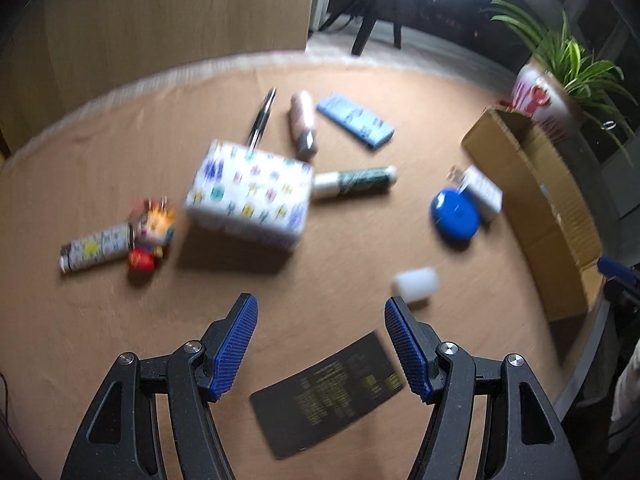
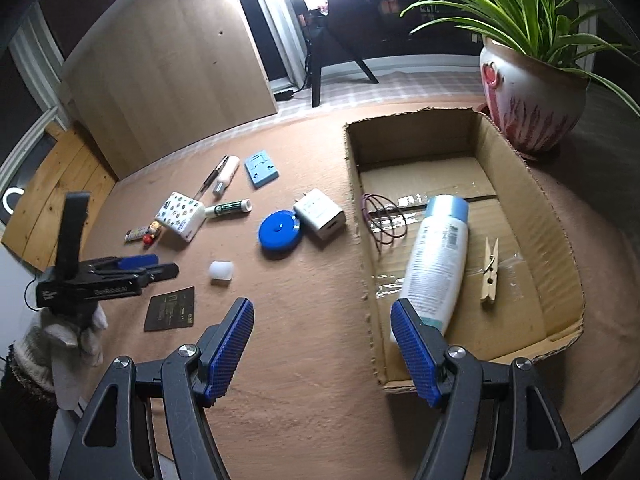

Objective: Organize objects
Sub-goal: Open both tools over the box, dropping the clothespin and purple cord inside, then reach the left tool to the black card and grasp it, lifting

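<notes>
Cardboard box (image 2: 556, 240) at the right already holds a white bottle (image 2: 434, 264), a clothespin (image 2: 490, 276) and a wire coil (image 2: 382, 220); we judge the sorting barely begun. Left of it on the table (image 2: 304, 360) we still see the blue disc (image 2: 278, 235), charger (image 2: 320, 219), patterned box (image 1: 250, 194), white cap (image 1: 416, 283), dark card (image 1: 328, 394) and pens. Our left gripper (image 1: 320, 344) and right gripper (image 2: 322, 344) both gape wide, holding nothing.

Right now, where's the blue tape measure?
The blue tape measure lies on the table in the right wrist view, left of the cardboard box, touching the white charger, up and right of the small white cap.
</notes>
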The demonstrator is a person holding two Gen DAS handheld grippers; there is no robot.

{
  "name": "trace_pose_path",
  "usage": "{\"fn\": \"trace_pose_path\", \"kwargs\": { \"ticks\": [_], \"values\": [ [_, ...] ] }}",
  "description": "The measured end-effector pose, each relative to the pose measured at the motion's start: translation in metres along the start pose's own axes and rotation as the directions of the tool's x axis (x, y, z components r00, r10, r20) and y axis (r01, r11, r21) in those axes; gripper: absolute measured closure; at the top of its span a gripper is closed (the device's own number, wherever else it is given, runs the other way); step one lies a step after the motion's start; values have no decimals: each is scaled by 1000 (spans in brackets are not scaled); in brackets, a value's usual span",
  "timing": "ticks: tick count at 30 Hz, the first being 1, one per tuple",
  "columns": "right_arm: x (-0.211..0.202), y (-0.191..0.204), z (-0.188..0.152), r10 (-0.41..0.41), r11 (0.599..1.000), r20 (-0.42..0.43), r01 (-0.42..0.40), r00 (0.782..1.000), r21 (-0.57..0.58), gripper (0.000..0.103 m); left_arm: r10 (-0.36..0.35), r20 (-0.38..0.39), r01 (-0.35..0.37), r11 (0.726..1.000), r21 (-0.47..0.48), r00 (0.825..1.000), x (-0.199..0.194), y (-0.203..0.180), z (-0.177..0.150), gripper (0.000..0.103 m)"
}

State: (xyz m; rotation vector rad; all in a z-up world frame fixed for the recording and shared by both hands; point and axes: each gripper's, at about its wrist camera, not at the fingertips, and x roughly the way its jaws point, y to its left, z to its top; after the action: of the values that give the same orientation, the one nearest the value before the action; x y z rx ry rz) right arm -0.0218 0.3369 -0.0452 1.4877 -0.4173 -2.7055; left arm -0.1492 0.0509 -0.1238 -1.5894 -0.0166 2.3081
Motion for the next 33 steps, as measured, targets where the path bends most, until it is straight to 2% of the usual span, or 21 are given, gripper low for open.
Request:
{"fn": "trace_pose_path", "kwargs": {
  "ticks": [7, 18, 21, 23, 26, 28, 30, 33],
  "values": [
    [0, 3, -3, -5, 1000, -6, 5, 1000, 25, 35, -16, -66, 18, 1000, 25, 998, 14, 15, -12, 33],
    [3, 6, -6, -4, 999, -22, 5, 1000, 46, 35, -60, -135, 80, 986, 148, 989, 10, -6, -32, 34],
    [4, 6, -7, 2, 999, -29, -1, 1000, 54, 35, -2, -154, 40, 968, 247, 988, 9, -22, -45, 33],
    [5, 6, -8, 5, 998, -33, -3, 999, 57, 35, 58, -155, -5, 946, 325, 986, 10, -33, -53, 33],
    [6, 5, -8, 2, 998, -34, 0, 999, 57, 35, 105, -153, -42, 927, 372, 983, 10, -41, -58, 34],
    [6, 5, -9, 1, 998, -37, 2, 999, 62, 35, 108, -154, -43, 926, 374, 982, 8, -44, -58, 42],
    [6, 3, -10, 1, 998, -39, 1, 999, 65, 35, 118, -146, -51, 916, 398, 982, 7, -48, -60, 44],
    [5, 0, -11, -2, 997, -35, 4, 999, 71, 35, 107, -148, -40, 916, 398, 983, 4, -52, -61, 57]
  ]
}}
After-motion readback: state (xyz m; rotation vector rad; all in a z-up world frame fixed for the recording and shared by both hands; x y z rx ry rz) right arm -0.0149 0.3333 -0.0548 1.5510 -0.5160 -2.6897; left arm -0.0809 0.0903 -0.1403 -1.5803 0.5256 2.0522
